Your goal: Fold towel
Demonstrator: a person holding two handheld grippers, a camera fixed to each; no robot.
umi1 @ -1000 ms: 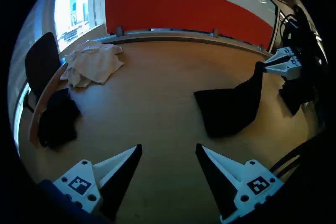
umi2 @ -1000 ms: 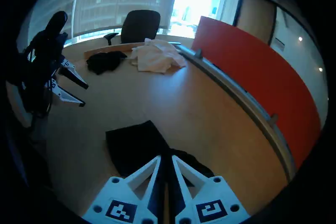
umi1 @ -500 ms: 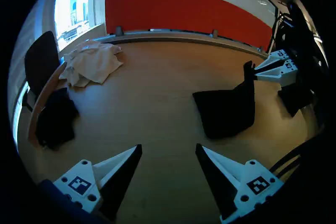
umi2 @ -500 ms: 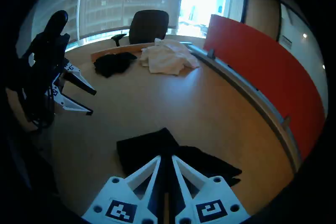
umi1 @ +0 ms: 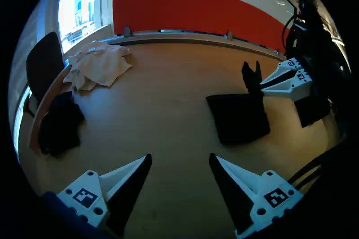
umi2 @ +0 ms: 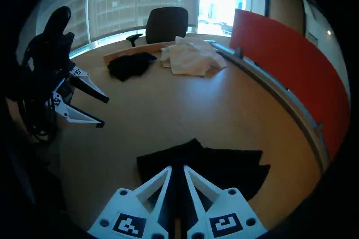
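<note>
**A:** Where is the towel, and who has it?

**B:** The dark towel [umi1: 240,120] lies on the worktop [umi1: 170,91], with one corner raised off the wood. The right claw [umi2: 177,169] is pinched almost closed on that corner, with cloth between both fingers. The left claw [umi1: 179,156] is spread wide and holds nothing. It hangs over bare wood, well apart from the towel.

**A:** So the fold is under way. How would you do it well?

**B:** I'd keep the corner low and carry it straight across, so the flap rolls over instead of dragging the whole cloth along. I'd line the lifted edge up with the far edge before letting go, not after. The idle left claw could press on the near edge to keep the bottom layer from sliding, though that's only my reading of it. The white cloth [umi1: 98,62] and the other dark cloth [umi1: 58,124] sit far off by the worktop's edge and shouldn't interfere.

**A:** What's different from a second ago?

**B:** The right claw has moved inward. The corner used to hang out past the towel's right side, and now it stands above the towel itself. The part lying flat looks squarer and more compact. In the right gripper view, more of the cloth now spreads out to the right of the fingers. The left claw hasn't shifted — same wide gap, same spot.
</note>
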